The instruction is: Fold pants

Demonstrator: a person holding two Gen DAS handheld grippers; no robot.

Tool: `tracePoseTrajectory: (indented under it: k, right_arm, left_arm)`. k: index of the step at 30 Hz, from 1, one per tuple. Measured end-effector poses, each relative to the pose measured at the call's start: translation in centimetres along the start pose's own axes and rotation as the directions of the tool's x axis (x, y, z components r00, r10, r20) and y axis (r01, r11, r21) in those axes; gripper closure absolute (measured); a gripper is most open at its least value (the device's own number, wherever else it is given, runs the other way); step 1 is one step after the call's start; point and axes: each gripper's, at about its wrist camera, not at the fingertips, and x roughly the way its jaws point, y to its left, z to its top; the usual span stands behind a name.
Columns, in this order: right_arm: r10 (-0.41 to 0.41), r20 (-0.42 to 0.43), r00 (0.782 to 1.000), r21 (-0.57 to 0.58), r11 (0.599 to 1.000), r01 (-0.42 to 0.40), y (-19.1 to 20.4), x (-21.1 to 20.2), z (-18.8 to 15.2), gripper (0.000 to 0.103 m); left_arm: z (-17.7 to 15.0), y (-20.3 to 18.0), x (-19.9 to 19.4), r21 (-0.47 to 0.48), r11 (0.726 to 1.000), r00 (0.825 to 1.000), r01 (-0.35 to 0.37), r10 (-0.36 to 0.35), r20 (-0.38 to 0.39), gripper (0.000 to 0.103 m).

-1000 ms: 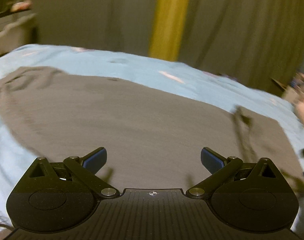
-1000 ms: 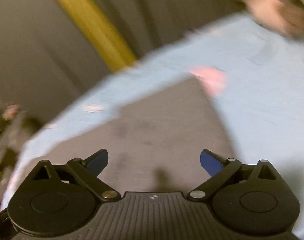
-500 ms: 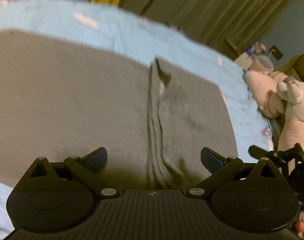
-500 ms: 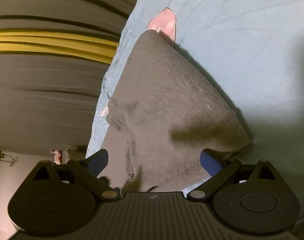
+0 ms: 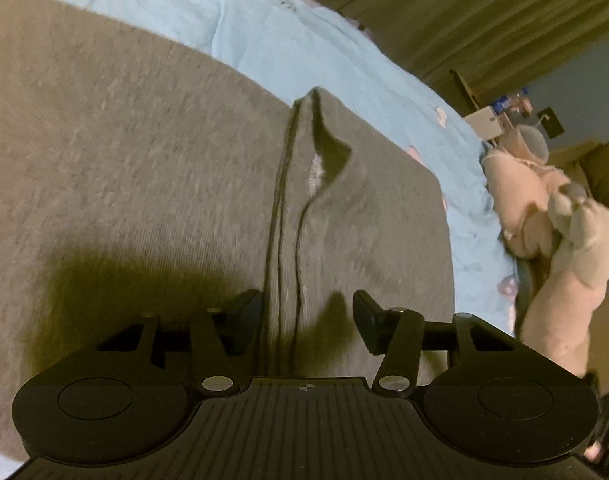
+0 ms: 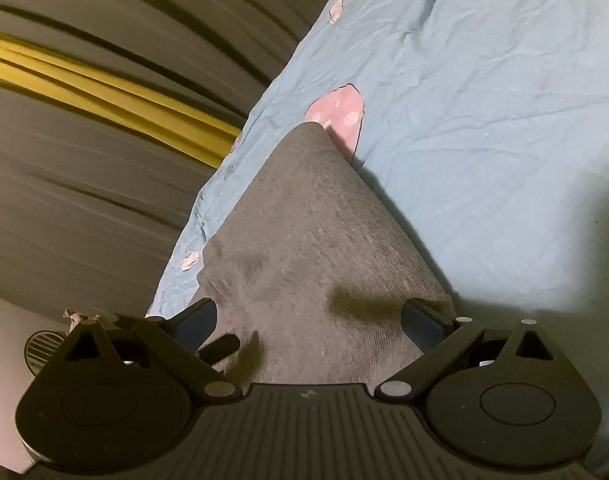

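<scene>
Grey pants [image 5: 124, 160] lie spread on a light blue bed sheet [image 5: 304, 40]. A raised crease with dark seams [image 5: 288, 208] runs down the cloth and passes between the fingers of my left gripper [image 5: 304, 320]. Its jaws are closing around that crease, and the right pad still stands clear of the cloth. In the right wrist view a pointed end of the pants [image 6: 304, 220] reaches toward a pink patch on the sheet. My right gripper [image 6: 308, 320] hovers open just above this end, its jaws spanning the width of the cloth.
A pale plush toy [image 5: 544, 208] lies at the bed's right edge, beside the pants. Olive curtains [image 5: 464, 8] hang behind the bed, with a yellow strip [image 6: 104, 92] among them. Bare blue sheet [image 6: 484, 100] stretches to the right of the pants' end.
My left gripper swung right and dropped close over the crease, and its jaws narrowed. My right gripper rolled and sank toward the pants' end, staying open.
</scene>
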Motion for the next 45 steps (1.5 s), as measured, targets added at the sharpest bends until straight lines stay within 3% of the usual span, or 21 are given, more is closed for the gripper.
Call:
tracePoseTrajectory:
  k: [3,7,13,20,30,35,45]
  right_arm:
    - [-0.027,0.008,1.0,-0.05,0.998,0.028,0.6,-0.2,-0.2,0.004]
    - [-0.051,0.023,0.998,-0.103,0.993,0.053,1.1,0.1,-0.4,0.004]
    - [-0.064,0.045,0.997,-0.117,0.991,0.069,1.1,0.2,-0.3,0.004]
    - [-0.053,0.053,0.997,-0.121,0.991,0.06,1.1,0.1,-0.3,0.004]
    - [-0.045,0.086,0.995,-0.121,0.991,0.055,1.0,-0.3,-0.1,0.004]
    - [-0.043,0.084,0.995,-0.109,0.993,0.052,0.7,-0.3,0.0,0.004]
    - [-0.064,0.065,0.996,-0.151,0.986,0.073,1.3,0.4,-0.2,0.004]
  left_arm:
    - [0.4,0.1,0.7,-0.021,1.0,1.0,0.015,-0.015,-0.005,0.052]
    - [0.5,-0.2,1.7,-0.016,0.999,0.998,0.028,-0.029,-0.051,0.079]
    - [0.7,0.3,2.5,-0.042,0.998,0.996,0.053,-0.056,-0.069,0.085]
    - [0.2,-0.5,1.1,-0.014,1.0,0.999,0.019,-0.02,-0.026,0.086]
    - [0.6,-1.0,-2.8,0.004,0.998,0.998,0.063,-0.063,0.013,0.086]
    - [1.2,0.7,-5.1,-0.021,0.998,0.997,0.055,-0.054,0.063,0.086]
    - [2.5,4.6,-8.8,-0.054,0.998,0.992,-0.024,0.031,0.123,0.086]
